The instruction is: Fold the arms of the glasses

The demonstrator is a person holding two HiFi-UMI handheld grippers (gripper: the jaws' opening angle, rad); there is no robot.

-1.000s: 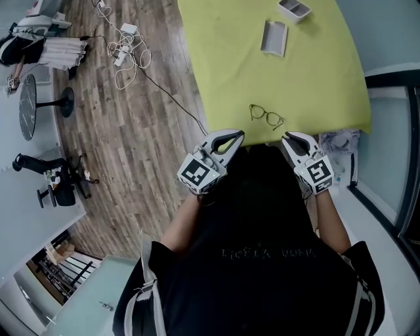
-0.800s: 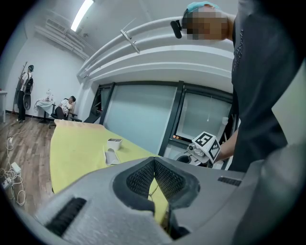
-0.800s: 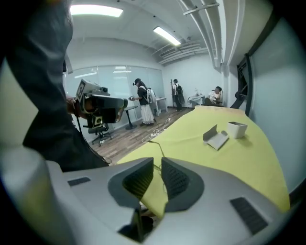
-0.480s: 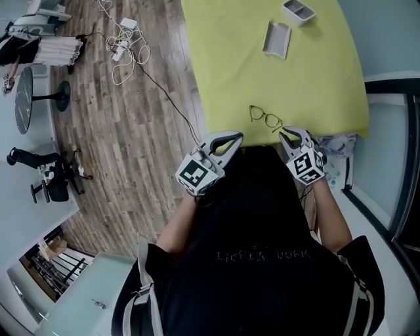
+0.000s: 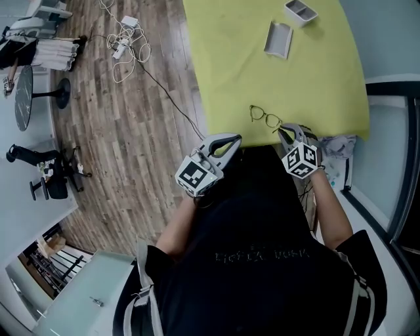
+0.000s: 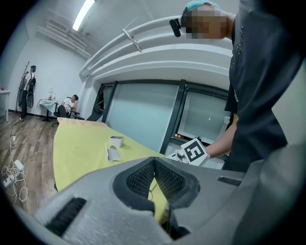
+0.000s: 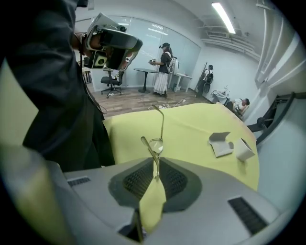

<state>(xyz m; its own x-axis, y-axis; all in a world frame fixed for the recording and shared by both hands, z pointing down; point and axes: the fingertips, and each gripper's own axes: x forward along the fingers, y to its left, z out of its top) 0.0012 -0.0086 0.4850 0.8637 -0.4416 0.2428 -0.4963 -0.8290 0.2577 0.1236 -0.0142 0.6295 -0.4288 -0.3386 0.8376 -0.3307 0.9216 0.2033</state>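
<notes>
Thin-framed glasses (image 5: 265, 117) lie on the yellow table (image 5: 295, 79) near its front edge, arms spread. In the right gripper view one arm of the glasses (image 7: 156, 145) runs back between my jaws, and my right gripper (image 7: 154, 165) is shut on that arm's tip; the other arm sticks up behind the lens. In the head view my right gripper (image 5: 285, 132) sits at the table edge, touching the glasses. My left gripper (image 5: 231, 140) hangs off the table's front left corner, shut on nothing (image 6: 154, 161).
A white open case (image 5: 277, 39) and a small white box (image 5: 301, 9) sit further back on the table. Cables and a power strip (image 5: 125, 39) lie on the wooden floor at the left. People and chairs are in the far room.
My right gripper has moved forward and left to the glasses and closed on an arm tip. The left gripper has hardly moved.
</notes>
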